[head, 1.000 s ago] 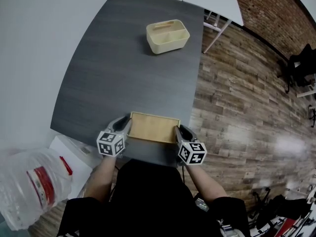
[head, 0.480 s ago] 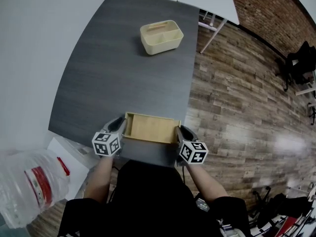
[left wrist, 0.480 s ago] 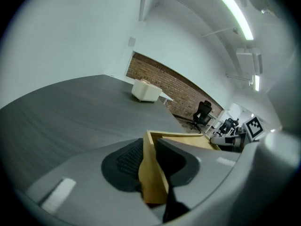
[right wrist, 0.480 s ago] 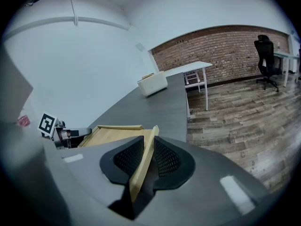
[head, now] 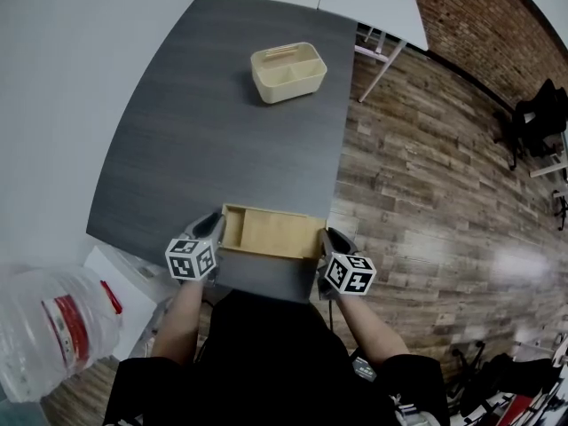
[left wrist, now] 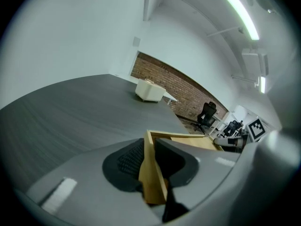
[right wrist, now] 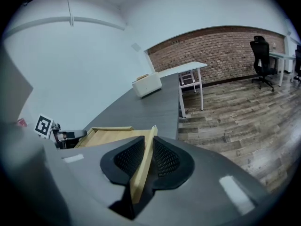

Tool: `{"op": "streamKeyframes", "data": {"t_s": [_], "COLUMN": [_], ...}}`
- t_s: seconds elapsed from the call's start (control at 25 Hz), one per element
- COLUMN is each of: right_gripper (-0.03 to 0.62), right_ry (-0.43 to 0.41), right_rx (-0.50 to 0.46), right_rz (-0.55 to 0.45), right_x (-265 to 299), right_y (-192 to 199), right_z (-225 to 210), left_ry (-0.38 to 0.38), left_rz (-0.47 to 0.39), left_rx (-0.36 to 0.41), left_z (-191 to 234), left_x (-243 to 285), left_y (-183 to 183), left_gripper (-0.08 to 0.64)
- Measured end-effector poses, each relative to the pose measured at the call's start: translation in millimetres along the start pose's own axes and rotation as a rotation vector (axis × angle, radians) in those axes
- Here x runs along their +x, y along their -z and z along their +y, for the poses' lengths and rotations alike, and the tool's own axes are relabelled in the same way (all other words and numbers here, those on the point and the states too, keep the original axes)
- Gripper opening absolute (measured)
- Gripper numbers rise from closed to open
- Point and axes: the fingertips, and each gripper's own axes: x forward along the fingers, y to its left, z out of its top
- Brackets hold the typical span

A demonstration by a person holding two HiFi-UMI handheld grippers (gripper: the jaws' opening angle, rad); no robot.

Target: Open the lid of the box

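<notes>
Reaching forward close to the body, both forearms angle inward to the wooden box [head: 266, 252] at the table's [head: 213, 131] 6 o'clock edge. The left gripper [head: 216, 229] is clamped on the box's 9 o'clock wall. The right gripper [head: 324, 238], at 3 o'clock, is closing its jaws, pads already against the box's thin end. The lid [head: 282, 234] bares a strip inside at 9 o'clock.

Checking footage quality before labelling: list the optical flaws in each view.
Head view: fisheye bends the table edges, glare patch on the floor. Left gripper view: ceiling light blown out, box edge between the jaws blurred. Right gripper view: dark vignette, brick wall bowed.
</notes>
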Motion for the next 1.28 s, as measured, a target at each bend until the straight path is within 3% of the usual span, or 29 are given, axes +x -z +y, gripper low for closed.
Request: {"op": "streamKeyframes", "data": {"t_s": [0.28,1.28], "right_gripper": [0.061,0.057], "right_ry": [-0.004,0.04], "right_rx": [-0.008,-0.018], "right_rz": [0.012,0.007], "right_x": [-2,-18], "right_y": [-3,-8], "right_z": [-8,-44], "left_ry": [-0.028,-0.088], "left_rz": [0.021,0.012], "left_rx": [0.051,0.048], "left_z": [-1,6], "left_x": [1,2], "left_y": [0,-1], "left_gripper": [0.06,0.048]}}
